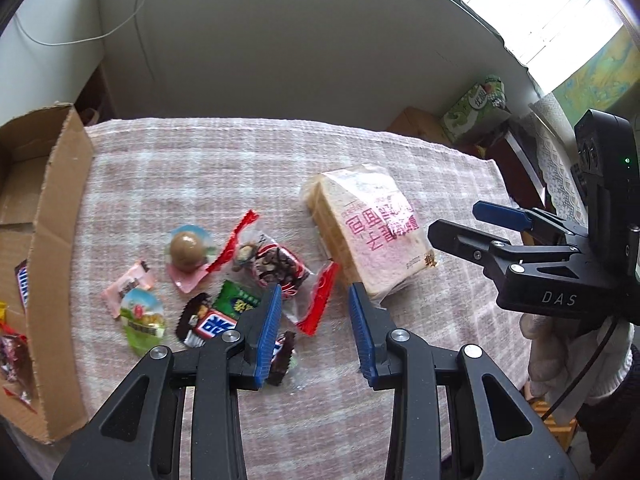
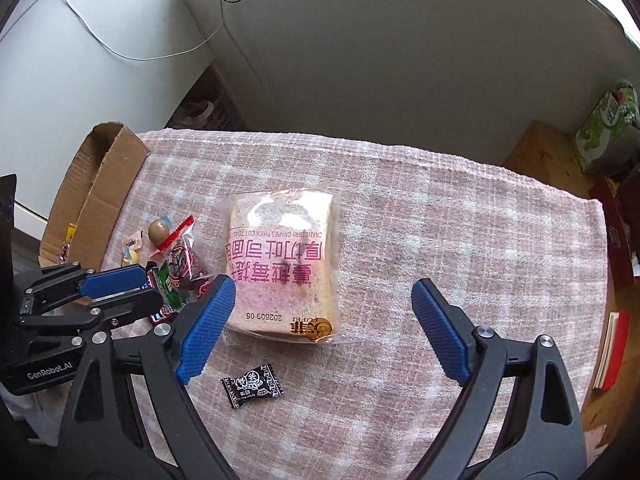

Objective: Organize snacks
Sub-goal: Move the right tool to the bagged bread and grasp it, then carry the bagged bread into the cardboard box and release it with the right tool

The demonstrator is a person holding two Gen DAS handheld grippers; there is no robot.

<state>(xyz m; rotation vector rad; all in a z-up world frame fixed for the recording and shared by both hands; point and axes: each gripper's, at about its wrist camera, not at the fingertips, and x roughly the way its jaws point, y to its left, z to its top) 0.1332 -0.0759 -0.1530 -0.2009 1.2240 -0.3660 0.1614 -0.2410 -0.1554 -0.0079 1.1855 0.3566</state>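
Observation:
A bagged toast loaf lies mid-table on the pink checked cloth. Left of it lies a heap of small snacks: a clear red-ended packet, a Snickers bar, a green sachet, a brown ball sweet, a pink candy and a jelly cup. My left gripper is open, low over the red-ended packet. My right gripper is open wide above the loaf's near end. A black candy lies near it.
An open cardboard box at the table's left edge holds several snacks. A green tissue box and wooden furniture stand beyond the table's right edge. Red books lie off to the right. A white wall runs behind.

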